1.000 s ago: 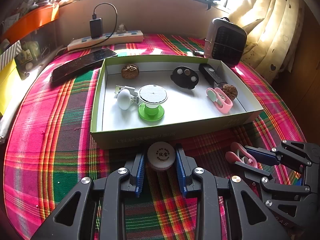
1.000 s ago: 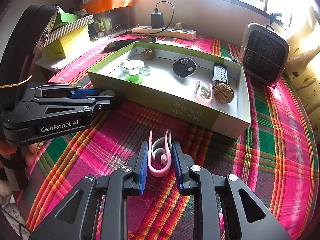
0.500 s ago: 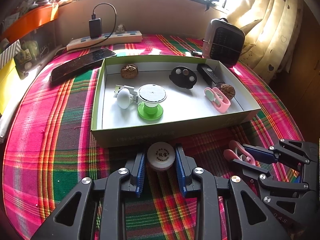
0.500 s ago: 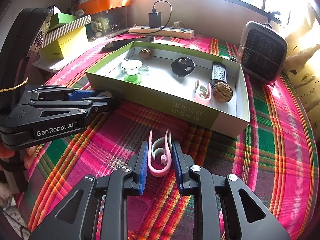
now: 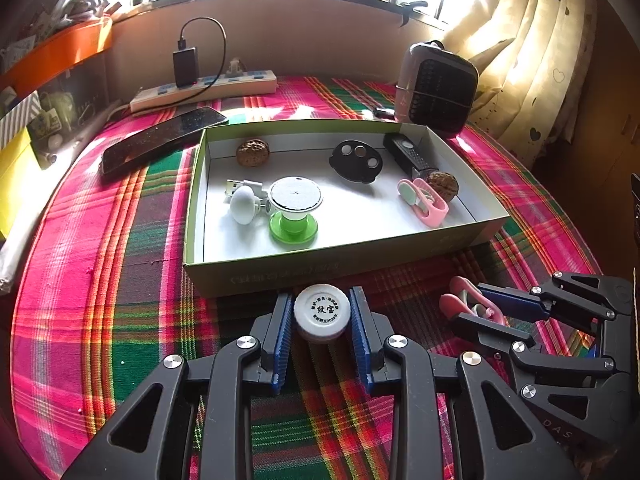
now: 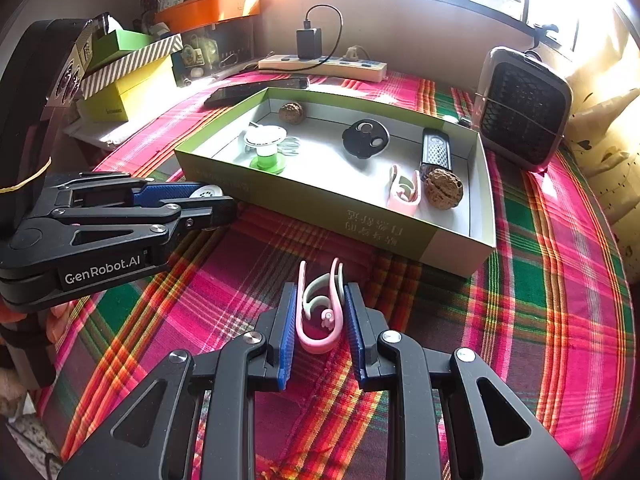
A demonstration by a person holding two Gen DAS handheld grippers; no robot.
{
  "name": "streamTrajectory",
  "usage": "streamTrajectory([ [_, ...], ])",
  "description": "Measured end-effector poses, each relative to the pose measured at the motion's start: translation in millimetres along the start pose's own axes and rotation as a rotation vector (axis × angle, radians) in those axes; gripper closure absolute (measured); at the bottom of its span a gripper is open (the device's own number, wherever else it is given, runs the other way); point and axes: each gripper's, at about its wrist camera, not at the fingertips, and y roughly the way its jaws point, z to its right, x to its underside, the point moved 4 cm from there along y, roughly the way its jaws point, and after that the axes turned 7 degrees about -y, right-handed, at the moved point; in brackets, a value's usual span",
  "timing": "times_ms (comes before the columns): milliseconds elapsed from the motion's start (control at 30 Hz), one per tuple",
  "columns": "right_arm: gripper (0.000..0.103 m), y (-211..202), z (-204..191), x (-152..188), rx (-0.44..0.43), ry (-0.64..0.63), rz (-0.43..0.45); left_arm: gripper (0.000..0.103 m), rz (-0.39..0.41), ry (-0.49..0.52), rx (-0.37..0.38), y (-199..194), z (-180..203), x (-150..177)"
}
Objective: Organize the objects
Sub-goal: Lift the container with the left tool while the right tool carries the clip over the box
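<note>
My left gripper [image 5: 322,312] is shut on a small white round jar [image 5: 322,313] with black printed characters on its lid, just in front of the green box's near wall [image 5: 340,266]. My right gripper [image 6: 320,312] is shut on a pink U-shaped clip [image 6: 318,316], also in front of the box [image 6: 328,212]. In the left wrist view the right gripper [image 5: 476,312] holds the clip [image 5: 460,304] at lower right. Inside the box lie two walnuts [image 5: 252,152], a green and white spool [image 5: 294,210], a white USB plug [image 5: 244,204], a black disc [image 5: 355,156], a black remote-like piece [image 5: 410,154] and another pink clip [image 5: 424,202].
A plaid cloth [image 5: 100,280] covers the table. A phone [image 5: 160,138] and a power strip [image 5: 204,88] with a charger lie behind the box. A small heater [image 5: 438,84] stands at back right by the curtain. Yellow and green boxes [image 6: 128,76] are stacked at the left.
Both grippers have lifted slightly with their objects; the box appears a little lower and nearer in both views. Grips are unchanged.
</note>
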Motion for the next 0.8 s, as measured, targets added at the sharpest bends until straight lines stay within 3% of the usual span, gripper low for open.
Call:
streamTrajectory([
  [800,0.079,-22,2,-20,-0.032,0.016,0.059,0.077,0.027,0.016,0.03,-27,-2,-17],
])
